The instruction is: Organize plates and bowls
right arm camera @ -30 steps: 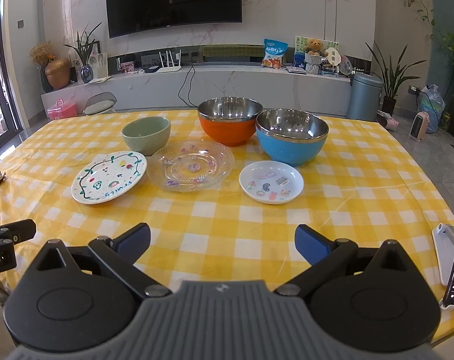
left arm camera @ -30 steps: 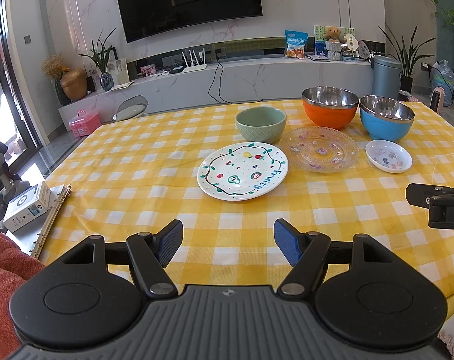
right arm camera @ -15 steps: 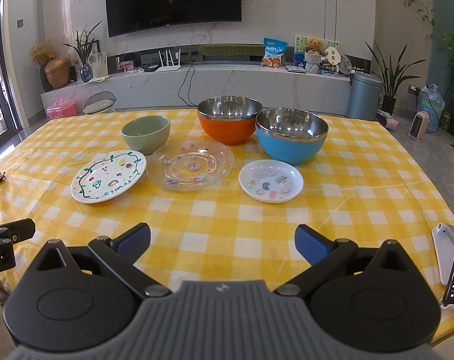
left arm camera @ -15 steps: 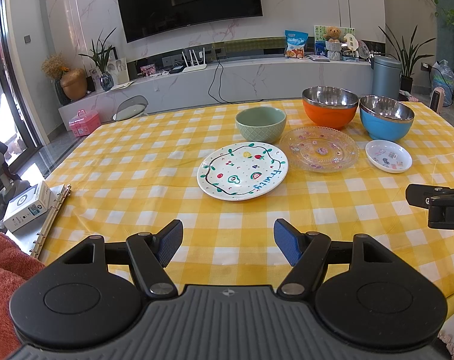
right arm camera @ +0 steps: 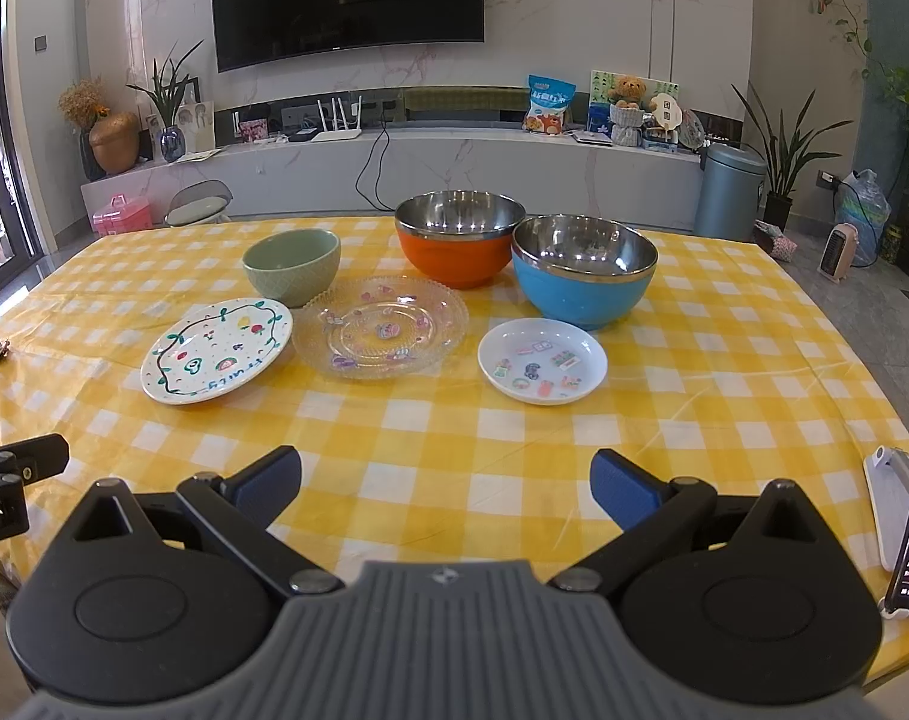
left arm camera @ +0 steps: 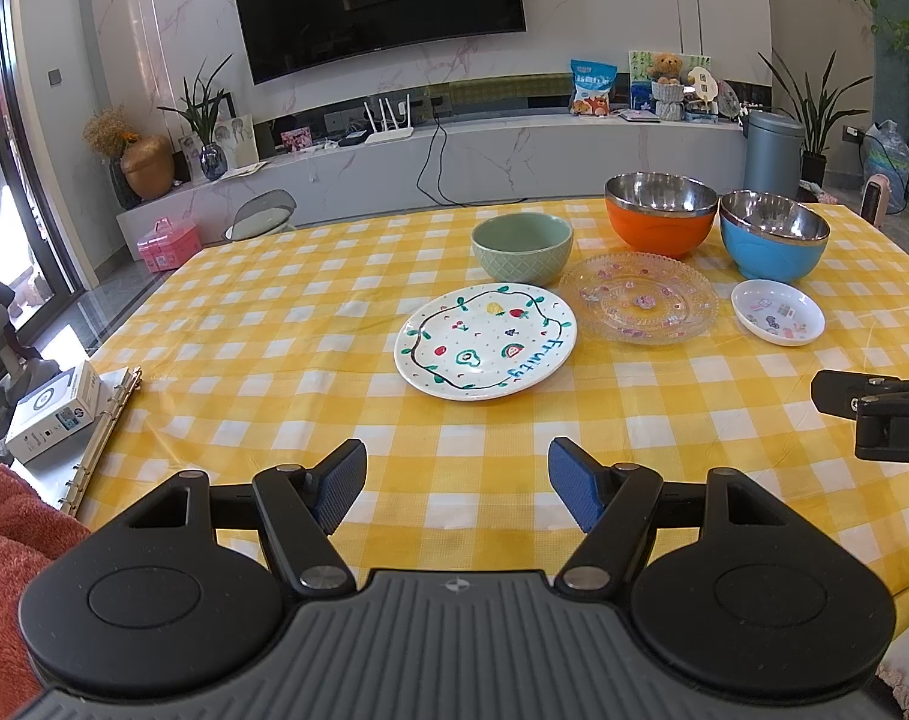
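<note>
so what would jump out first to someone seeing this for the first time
Probably the bright yellow checked tablecloth, then the two steel-lined bowls at the back, an orange bowl and a blue bowl touching it on the right. In front lie a white fruit-painted plate, a clear glass plate and a small white dish.
</note>
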Demonstrator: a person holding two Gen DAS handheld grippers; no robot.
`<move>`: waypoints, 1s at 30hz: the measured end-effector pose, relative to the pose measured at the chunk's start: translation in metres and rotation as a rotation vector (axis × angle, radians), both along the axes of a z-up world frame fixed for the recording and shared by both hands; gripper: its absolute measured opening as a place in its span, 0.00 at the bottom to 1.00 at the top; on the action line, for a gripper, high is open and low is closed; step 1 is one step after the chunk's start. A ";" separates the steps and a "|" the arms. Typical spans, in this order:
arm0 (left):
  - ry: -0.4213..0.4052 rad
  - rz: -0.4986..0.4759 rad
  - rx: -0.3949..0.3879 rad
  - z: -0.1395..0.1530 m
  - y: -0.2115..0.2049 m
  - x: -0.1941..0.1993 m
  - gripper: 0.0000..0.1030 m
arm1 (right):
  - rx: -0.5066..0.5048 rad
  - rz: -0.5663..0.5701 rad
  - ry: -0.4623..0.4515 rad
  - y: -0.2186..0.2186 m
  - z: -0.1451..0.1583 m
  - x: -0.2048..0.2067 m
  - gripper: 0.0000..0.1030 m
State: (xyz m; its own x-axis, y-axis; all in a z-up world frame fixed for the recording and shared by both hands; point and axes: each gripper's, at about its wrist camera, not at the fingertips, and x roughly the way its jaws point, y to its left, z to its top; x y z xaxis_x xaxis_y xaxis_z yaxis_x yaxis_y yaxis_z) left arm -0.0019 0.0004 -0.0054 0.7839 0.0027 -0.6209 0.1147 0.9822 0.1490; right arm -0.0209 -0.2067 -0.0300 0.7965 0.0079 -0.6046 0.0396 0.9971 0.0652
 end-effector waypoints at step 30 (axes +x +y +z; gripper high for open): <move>0.197 -0.137 -0.181 0.040 0.064 0.164 0.50 | 0.261 0.131 0.025 0.042 -0.004 0.097 0.75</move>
